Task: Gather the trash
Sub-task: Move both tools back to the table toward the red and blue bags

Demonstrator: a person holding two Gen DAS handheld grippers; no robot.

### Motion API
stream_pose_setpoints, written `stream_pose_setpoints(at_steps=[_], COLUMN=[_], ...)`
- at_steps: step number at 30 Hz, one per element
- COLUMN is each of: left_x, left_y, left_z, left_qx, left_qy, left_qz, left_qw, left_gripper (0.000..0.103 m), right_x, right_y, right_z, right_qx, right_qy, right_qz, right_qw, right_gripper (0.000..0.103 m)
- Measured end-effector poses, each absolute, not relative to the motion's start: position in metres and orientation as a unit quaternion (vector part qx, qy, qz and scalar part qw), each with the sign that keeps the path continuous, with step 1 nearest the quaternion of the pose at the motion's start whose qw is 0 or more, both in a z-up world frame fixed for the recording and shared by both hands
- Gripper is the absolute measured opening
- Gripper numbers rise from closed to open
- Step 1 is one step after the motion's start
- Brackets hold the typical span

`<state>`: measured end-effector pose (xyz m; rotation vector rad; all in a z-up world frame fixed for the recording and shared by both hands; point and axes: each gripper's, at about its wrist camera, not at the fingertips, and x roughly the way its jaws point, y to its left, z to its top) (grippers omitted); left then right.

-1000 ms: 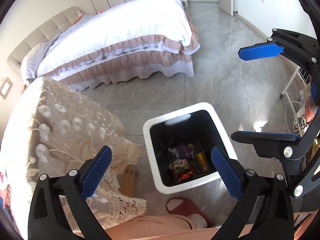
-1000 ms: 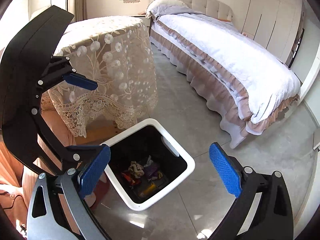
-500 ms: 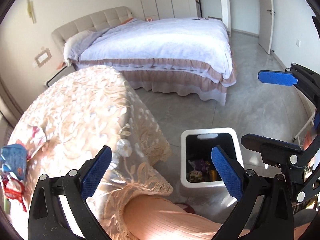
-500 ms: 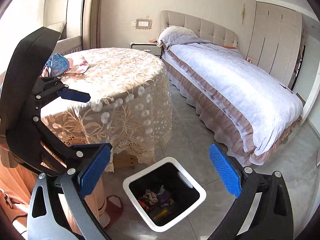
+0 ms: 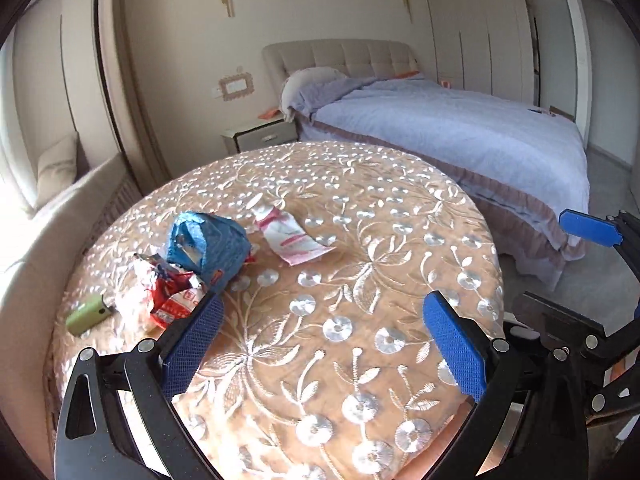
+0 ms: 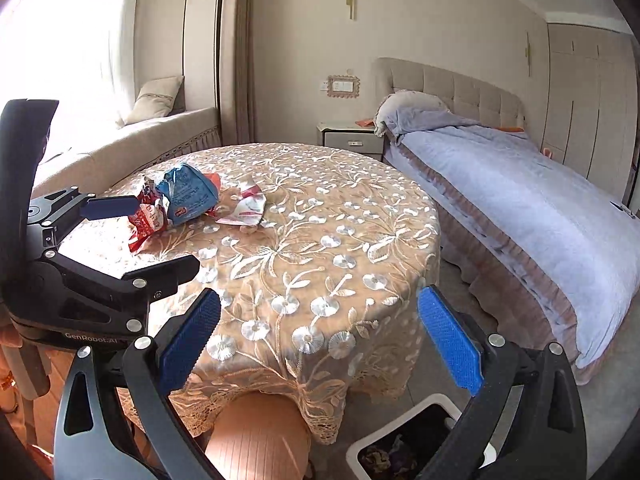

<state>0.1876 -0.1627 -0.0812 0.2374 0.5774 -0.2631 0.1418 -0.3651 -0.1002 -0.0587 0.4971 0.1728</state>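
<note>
Both your left gripper (image 5: 320,344) and right gripper (image 6: 318,334) hang with jaws released, empty; wrappers (image 5: 208,252) cluster near the desk's (image 5: 360,280) left edge.

I can read only "GenRobot.AI", in pale letters on the black body of the left gripper (image 6: 144,236), lower left of my right wrist view.

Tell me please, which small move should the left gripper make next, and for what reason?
Probably move the left gripper forward and to its left, toward the crumpled red and white wrapper. Both grippers are open and hold nothing, trash lies on the round lace-covered table, and that wrapper sits just beyond the left finger, nearer than the crumpled blue bag.
</note>
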Motion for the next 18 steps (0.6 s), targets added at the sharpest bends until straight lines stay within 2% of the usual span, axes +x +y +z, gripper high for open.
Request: stream_pose_setpoints(at_steps=[7,18], left_x=[0.227,0.266], left_y=[-0.075,-0.042], left_z=[-0.096,-0.11], left_qx=[0.013,-0.035], left_qy=[0.331,0.362], left_qz=[-0.043,-0.051], left_qw=[0.943,0.93], left_gripper=[0.098,0.098], right_x=[0.188,0.306], right_y=[-0.312,-0.219], right_z=[-0.085,-0.083], right_qx=[-0.04,-0.04], right_qy=[0.242,0.316], right_qz=[0.133,0.198], right_qw=[0.96,0.927], right_gripper=[0.098,0.098])
